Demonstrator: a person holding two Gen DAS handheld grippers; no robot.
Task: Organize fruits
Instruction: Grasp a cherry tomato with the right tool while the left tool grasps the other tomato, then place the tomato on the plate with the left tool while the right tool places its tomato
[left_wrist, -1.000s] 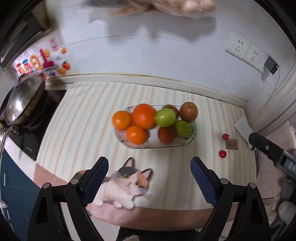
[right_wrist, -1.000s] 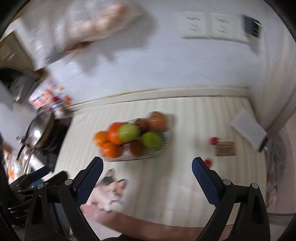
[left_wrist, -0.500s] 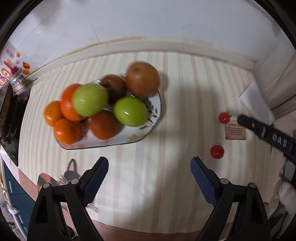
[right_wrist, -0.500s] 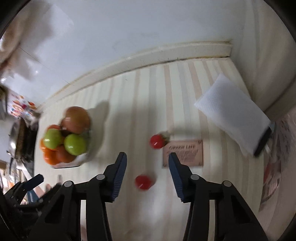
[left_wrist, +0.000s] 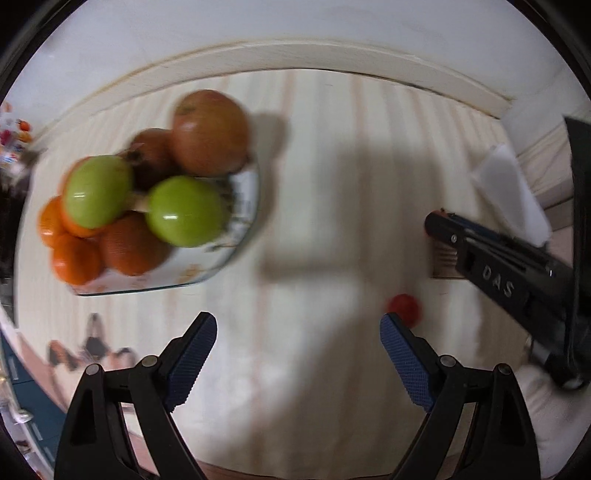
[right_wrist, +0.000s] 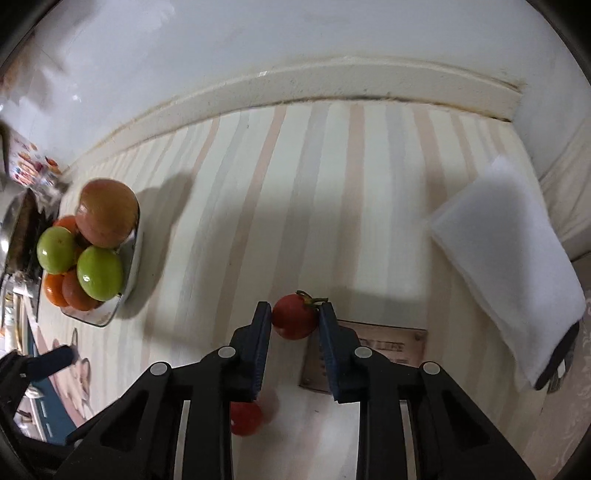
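A glass fruit dish (left_wrist: 243, 221) holds several oranges, two green apples and brown fruits; it also shows at the left of the right wrist view (right_wrist: 129, 273). Two small red tomatoes lie on the striped cloth. My right gripper (right_wrist: 295, 317) has its fingers closed to either side of the far tomato (right_wrist: 293, 321), touching or nearly touching it. The near tomato (right_wrist: 245, 417) lies under that gripper; it also shows in the left wrist view (left_wrist: 404, 308). My left gripper (left_wrist: 297, 354) is open and empty above the cloth, right of the dish.
A small brown card (right_wrist: 376, 358) lies beside the far tomato. A folded white cloth (right_wrist: 506, 243) lies at the right near the wall. A cat-print mat (left_wrist: 88, 347) is at the front left. A pan and stove sit at the far left (right_wrist: 11, 229).
My right gripper has moved down to the far tomato and narrowed around it. My left gripper has moved closer to the cloth, right of the dish.
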